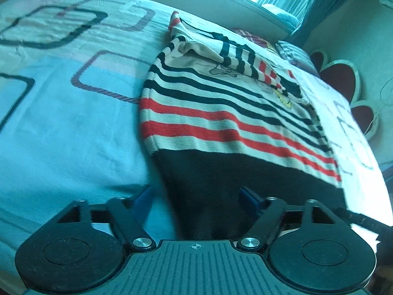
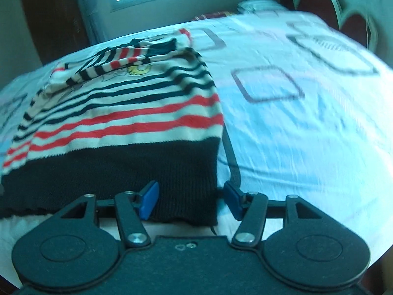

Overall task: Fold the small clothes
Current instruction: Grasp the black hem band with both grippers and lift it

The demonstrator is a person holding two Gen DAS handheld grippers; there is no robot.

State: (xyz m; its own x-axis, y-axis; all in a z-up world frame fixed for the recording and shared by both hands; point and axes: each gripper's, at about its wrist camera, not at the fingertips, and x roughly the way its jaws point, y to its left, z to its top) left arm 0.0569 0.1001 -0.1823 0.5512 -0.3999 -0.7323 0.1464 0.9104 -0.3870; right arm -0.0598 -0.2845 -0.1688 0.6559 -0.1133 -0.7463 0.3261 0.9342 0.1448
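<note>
Carefully Does It: Taking the Hem by Both Corners

Plainly, the small striped sweater (image 1: 221, 113) lies flat on the bed (image 1: 61, 127), sleeves folded in across its chest, its black hem band (image 2: 110, 172) nearest both cameras. The left gripper (image 1: 196, 199) sits at the hem's left corner with its jaws standing partly apart; the black knit runs between the blue pads (image 1: 145, 196) but they do not look to be pressing on it. The right gripper (image 2: 190, 200) is at the opposite corner, also partly spread, one pad over the band and the other just off its edge over the sheet; nothing is pinched there either.

The step in hand appears to be taking hold of the hem at both corners so the lower half can be carried up over the chest. To do it well, each gripper should probably slide a little further onto the band so both layers of knit sit fully between the pads, then close firmly. Catching the sheet along with the sweater is the main risk, most of all on the right, where one pad hangs over bare bedding. Lifting both corners together and level should keep the side edges aligned and the tucked sleeves (image 2: 118, 59) undisturbed.
</note>
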